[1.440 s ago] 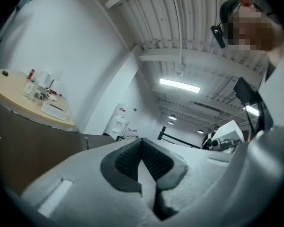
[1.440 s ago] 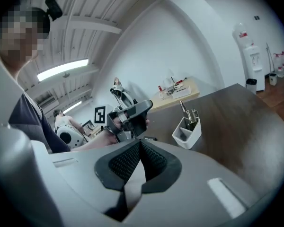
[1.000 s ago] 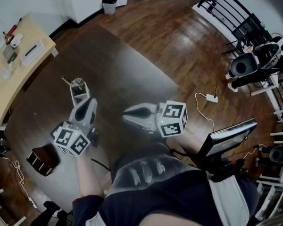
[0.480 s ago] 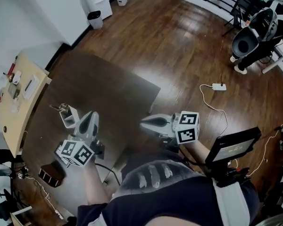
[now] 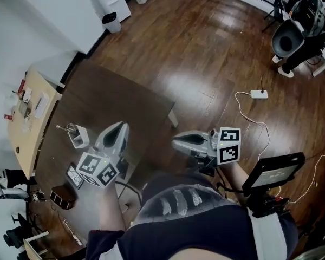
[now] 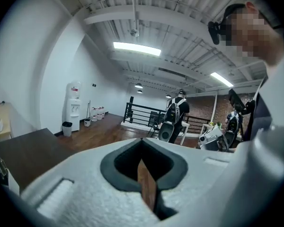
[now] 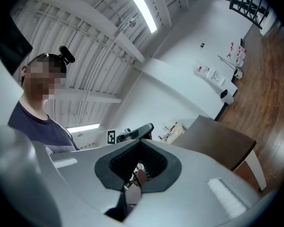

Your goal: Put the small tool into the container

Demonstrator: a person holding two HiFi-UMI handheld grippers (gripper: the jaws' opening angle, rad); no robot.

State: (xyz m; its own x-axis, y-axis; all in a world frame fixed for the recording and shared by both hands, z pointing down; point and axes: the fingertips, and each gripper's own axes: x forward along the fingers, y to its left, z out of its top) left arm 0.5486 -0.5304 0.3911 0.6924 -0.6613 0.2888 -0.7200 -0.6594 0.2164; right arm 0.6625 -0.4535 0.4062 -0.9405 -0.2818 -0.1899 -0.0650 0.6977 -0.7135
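A small white container stands on the dark table, with thin metal tools sticking out of its top to the left. My left gripper hovers just right of the container, apart from it, its jaws shut and empty. In the left gripper view the left gripper shows only a thin slit between its jaws, and the container peeks in at the left edge. My right gripper hangs beyond the table's right edge, over the wooden floor, shut with nothing in it. Its jaws meet in the right gripper view.
A light wooden desk with small items lies left of the table. A marker card and a dark brown basket sit near the table's front. On the floor are a white charger with cable and a bin. A screen stands at my right.
The head view has swung, so the table sits further left. My left gripper has drawn back from just below the container to its right side. The right gripper stays off the table.
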